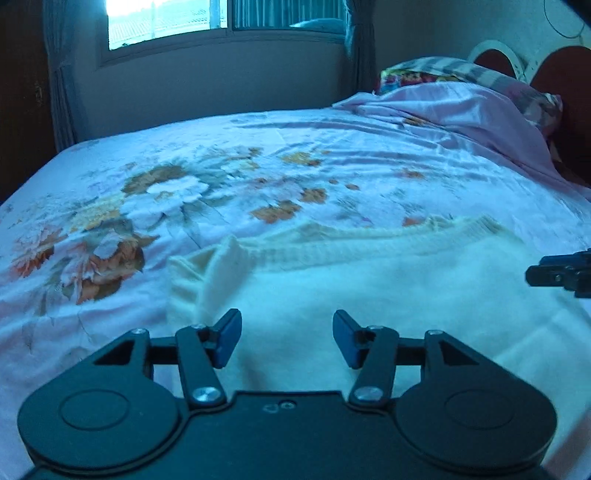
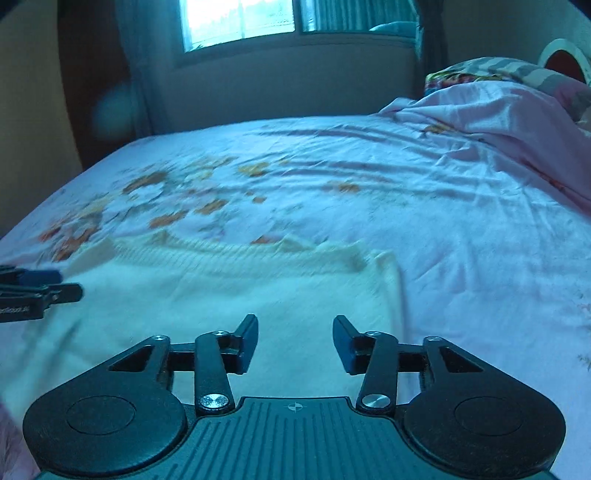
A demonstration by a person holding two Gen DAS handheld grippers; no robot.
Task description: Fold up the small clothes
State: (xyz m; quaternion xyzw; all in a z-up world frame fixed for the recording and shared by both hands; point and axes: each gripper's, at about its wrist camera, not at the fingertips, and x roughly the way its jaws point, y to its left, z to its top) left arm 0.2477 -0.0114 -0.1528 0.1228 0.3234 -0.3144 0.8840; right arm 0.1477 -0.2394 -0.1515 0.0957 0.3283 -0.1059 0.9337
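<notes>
Left gripper [image 1: 287,338], lower centre of the left wrist view: black body, blue pads [image 1: 228,338], jaws spread apart, nothing between them, held over the near part of a cream sweater [image 1: 369,280]. Right gripper [image 2: 294,343], lower centre of the right wrist view: same build, jaws likewise apart and holding nothing, over the same garment near its right side. Cream sweater: spread flat across the lower half of both views on a floral bedsheet [image 1: 221,177]; ribbed band along its far edge, running across mid-frame; a folded-in flap at its left end in the left wrist view; right edge just right of centre in the right wrist view. Each gripper's tip seen in the other's view: right one at the right edge of the left wrist view, left one at the left edge of the right wrist view, both above the sweater, contact not discernible. Bedsheet: pale, orange and white flower print toward the left, creased toward the right. Pink blanket [image 1: 461,110], bunched, upper right. Patterned pillow [image 1: 436,72] behind it. Window [image 1: 166,18], upper left, bright. Curtain [image 1: 62,74] at the window's left side.
</notes>
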